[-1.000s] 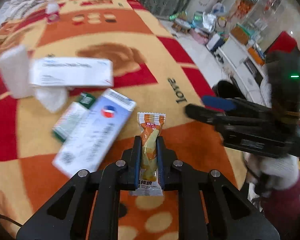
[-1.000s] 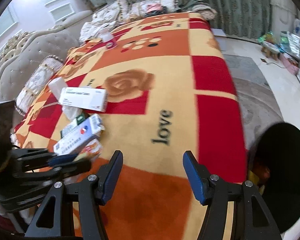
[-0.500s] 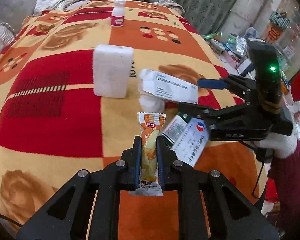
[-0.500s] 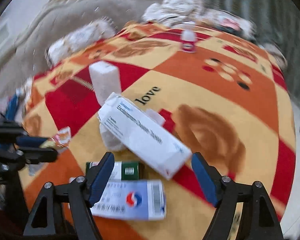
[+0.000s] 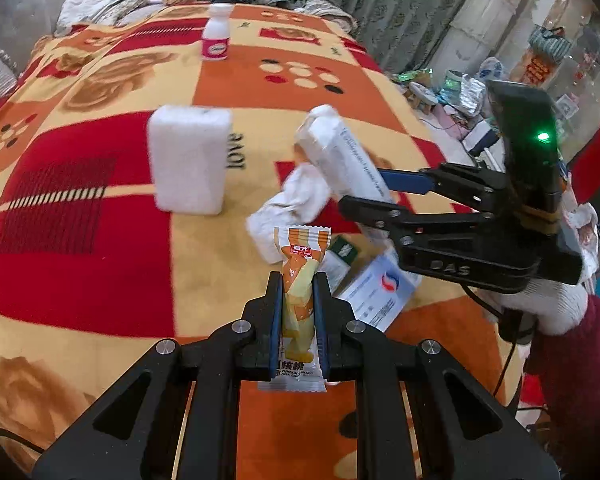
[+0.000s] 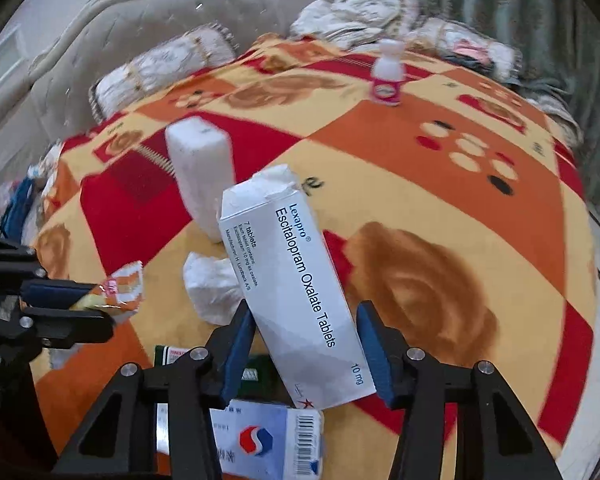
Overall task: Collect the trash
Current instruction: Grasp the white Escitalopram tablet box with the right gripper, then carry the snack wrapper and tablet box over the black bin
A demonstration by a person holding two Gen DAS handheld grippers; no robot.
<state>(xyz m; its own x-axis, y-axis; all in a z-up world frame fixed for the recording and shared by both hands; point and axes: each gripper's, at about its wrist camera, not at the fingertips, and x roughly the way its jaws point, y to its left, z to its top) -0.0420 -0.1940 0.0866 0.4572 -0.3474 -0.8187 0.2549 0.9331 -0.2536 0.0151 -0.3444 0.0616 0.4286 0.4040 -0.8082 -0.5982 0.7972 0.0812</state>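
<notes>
My left gripper (image 5: pixel 298 280) is shut on an orange and white snack packet (image 5: pixel 302 248), which stands upright between its pads. My right gripper (image 6: pixel 306 320) has its jaws closing on a white medicine box (image 6: pixel 296 280), and both blue pads touch the box's long sides. In the left wrist view that box (image 5: pixel 344 152) tilts up off the blanket with its far end raised, held by the right gripper (image 5: pixel 360 188). A crumpled tissue (image 6: pixel 212 284) lies just left of the box. The right wrist view shows the left gripper (image 6: pixel 100 304) at the left edge.
A patterned blanket (image 5: pixel 80 208) covers the bed. On it are a white foam block (image 5: pixel 188 164), a small white bottle with a pink label (image 5: pixel 216 36), a blue and white box (image 6: pixel 260 440) and a green box (image 6: pixel 172 354). Pillows lie at the far end.
The right gripper has narrowed from wide open onto the white medicine box, and the box has tipped up off the blanket. The left gripper keeps the snack packet.
</notes>
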